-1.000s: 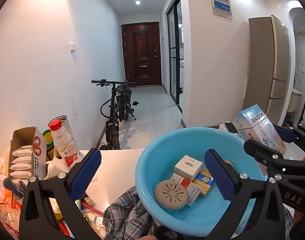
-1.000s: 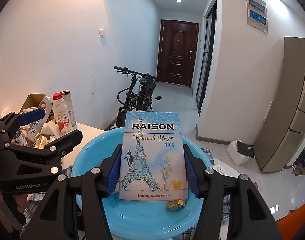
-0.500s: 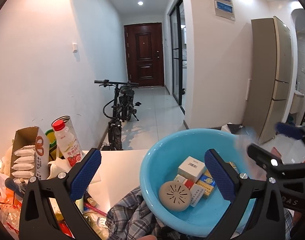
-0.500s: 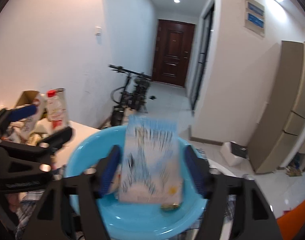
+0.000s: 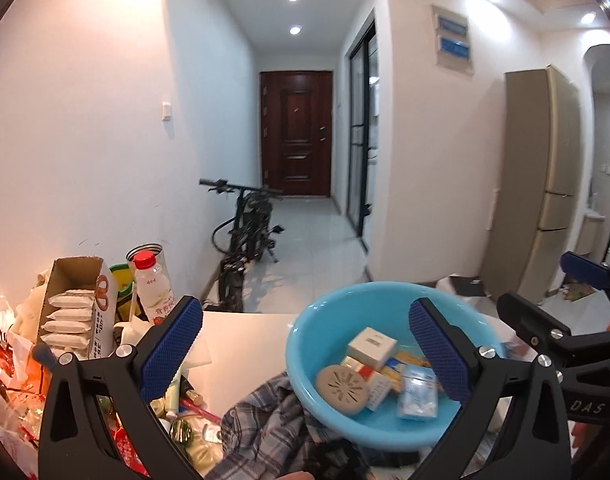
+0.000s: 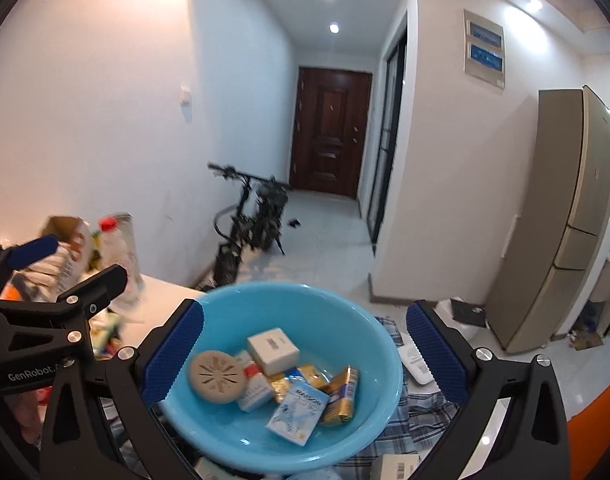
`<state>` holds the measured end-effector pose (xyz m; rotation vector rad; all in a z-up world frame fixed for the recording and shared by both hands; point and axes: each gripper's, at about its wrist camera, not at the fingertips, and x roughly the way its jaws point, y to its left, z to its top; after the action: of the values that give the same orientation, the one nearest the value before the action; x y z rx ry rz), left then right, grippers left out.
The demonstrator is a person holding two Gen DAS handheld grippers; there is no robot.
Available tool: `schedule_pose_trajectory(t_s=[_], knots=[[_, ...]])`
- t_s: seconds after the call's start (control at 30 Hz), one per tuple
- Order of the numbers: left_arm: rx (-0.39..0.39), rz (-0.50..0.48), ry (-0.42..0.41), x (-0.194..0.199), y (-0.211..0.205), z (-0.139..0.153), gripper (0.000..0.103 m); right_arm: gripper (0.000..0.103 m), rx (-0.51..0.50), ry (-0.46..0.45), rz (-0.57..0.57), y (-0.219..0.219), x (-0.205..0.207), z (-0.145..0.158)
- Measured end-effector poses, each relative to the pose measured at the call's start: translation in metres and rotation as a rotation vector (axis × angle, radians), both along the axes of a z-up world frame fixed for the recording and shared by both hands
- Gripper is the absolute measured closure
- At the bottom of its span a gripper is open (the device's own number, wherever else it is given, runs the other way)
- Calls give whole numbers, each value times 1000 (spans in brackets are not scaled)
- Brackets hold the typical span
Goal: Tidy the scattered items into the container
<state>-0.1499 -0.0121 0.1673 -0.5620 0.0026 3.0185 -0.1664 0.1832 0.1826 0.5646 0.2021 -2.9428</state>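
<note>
Blue Raison pack (image 6: 298, 411) now dropped flat inside the blue basin (image 6: 369, 330), beside 1 round vented disc (image 6: 218, 371), right claw (image 6: 305, 354) spread wide and empty above the basin, left claw (image 5: 305, 350) likewise wide, counter clutter left of the basin next.

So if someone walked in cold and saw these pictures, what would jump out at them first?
The bright blue basin in front, holding small boxes and a round tan disc. Next, the clutter of snack packets and a red-capped bottle at the left, then the black bicycle against the hallway wall.
</note>
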Motion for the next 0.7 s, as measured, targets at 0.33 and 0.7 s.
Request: schedule_pose_trajectory(t_s=[0.33,0.7], knots=[[-36,70,96,111,11,-21,0,0,11,58,7,5,119,-12],[-130,103,-145,114,18,-154,0,0,-1,-133,-16,12,142,-152]])
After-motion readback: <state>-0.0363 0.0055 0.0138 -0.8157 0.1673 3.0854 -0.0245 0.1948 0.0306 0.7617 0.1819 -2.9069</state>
